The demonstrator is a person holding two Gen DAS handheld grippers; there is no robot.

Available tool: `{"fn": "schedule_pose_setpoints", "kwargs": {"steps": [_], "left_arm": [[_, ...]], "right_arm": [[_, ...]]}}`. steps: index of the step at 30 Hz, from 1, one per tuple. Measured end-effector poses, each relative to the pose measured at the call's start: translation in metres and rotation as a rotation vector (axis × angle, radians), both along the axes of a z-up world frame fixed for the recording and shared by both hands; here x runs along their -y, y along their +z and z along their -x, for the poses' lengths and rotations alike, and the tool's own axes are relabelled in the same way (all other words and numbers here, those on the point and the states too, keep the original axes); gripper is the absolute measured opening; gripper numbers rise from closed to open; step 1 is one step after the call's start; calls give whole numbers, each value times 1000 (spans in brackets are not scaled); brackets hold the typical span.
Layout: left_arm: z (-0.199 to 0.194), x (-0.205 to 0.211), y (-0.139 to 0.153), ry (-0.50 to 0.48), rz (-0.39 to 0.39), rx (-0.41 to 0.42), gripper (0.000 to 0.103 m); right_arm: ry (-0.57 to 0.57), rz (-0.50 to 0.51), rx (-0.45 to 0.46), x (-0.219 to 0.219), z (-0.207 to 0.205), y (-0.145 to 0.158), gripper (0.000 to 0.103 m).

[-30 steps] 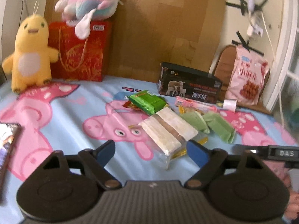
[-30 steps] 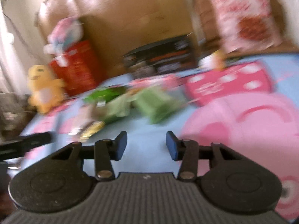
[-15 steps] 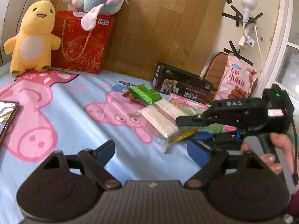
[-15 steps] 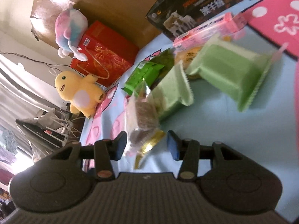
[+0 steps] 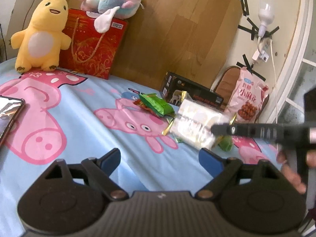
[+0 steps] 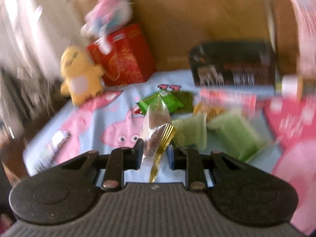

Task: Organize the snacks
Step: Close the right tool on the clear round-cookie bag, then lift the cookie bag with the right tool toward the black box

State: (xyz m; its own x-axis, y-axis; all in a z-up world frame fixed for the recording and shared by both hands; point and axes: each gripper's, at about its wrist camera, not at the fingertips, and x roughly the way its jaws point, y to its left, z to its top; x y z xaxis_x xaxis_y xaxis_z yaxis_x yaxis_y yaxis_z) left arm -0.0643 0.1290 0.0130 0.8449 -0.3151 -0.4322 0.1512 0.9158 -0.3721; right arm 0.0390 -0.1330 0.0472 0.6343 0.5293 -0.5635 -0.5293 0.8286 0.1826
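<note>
- Right gripper point(image 6: 155, 156): clenched on a clear cake packet point(image 6: 156, 130) with a gold crimped edge, packet standing on edge between the jaws, lifted off the sheet.
- Grip sits low on the wrapper near the crimp; best kept firm but gentle, since thin film probably slips and soft cake crushes.
- Worth slowing the swing: right wrist view heavily blurred, packet likely to flap.
- Just ahead of the right gripper: pale green wrapped cakes point(image 6: 233, 132) and a green foil pack point(image 6: 162, 100) on the cartoon-pig bedsheet point(image 6: 110, 106).
- Left gripper point(image 5: 160, 159): released, jaws wide apart, nothing between them, hovering over the bedsheet.
- Ahead and right of the left gripper: the held packet at the right gripper's tip.
- Further out: black box point(image 5: 192, 95), pink snack bag point(image 5: 247, 96), red gift bag point(image 5: 92, 51), yellow plush point(image 5: 42, 35).
- Set-down spot not evident; judging by layout, best kept clear of the remaining pile.
</note>
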Motion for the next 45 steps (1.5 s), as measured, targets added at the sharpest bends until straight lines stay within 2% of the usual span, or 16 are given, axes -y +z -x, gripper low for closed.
{"fn": "schedule_pose_setpoints", "kwargs": {"steps": [3, 5, 7, 8, 12, 15, 17, 21, 24, 27, 31, 33, 36, 42, 43, 45], "left_arm": [[4, -8, 2, 17, 15, 3, 92], [7, -11, 3, 29, 14, 11, 94], [11, -12, 4, 33, 12, 16, 95], [12, -13, 4, 33, 13, 15, 96], [11, -14, 0, 34, 18, -8, 96], [9, -18, -1, 33, 25, -20, 96], [6, -22, 3, 38, 12, -9, 96], [-7, -31, 14, 20, 7, -27, 94], [-18, -33, 16, -38, 70, -72, 88], [-26, -28, 11, -89, 134, -122, 84], [-31, -19, 0, -78, 132, -182, 83], [-30, -18, -3, -76, 148, -199, 84], [-30, -15, -8, -88, 183, -222, 85], [-45, 6, -9, -102, 131, -238, 82], [-48, 9, -8, -104, 123, -238, 82], [-51, 14, -7, -98, 100, -242, 82]], "right_arm": [[157, 209, 166, -24, 25, -5, 28], [290, 306, 229, -38, 40, -14, 33], [384, 352, 242, -42, 48, -22, 50], [418, 365, 234, -43, 51, -26, 62], [463, 288, 192, -27, 51, -24, 75], [448, 135, 126, 0, 35, -11, 80], [390, 59, 93, 19, 22, -4, 84], [290, 15, -12, 38, -6, -8, 83], [274, 9, -59, 40, -16, -14, 80], [299, 4, -55, 38, -12, -14, 78], [358, 38, -30, 27, -10, -14, 78], [383, 55, -22, 12, 11, -25, 78], [430, 64, -15, 5, 7, -30, 79], [528, 95, -25, -12, -3, -47, 79], [537, 88, -19, -15, -1, -47, 78], [532, 78, -24, -15, 1, -44, 68]]}}
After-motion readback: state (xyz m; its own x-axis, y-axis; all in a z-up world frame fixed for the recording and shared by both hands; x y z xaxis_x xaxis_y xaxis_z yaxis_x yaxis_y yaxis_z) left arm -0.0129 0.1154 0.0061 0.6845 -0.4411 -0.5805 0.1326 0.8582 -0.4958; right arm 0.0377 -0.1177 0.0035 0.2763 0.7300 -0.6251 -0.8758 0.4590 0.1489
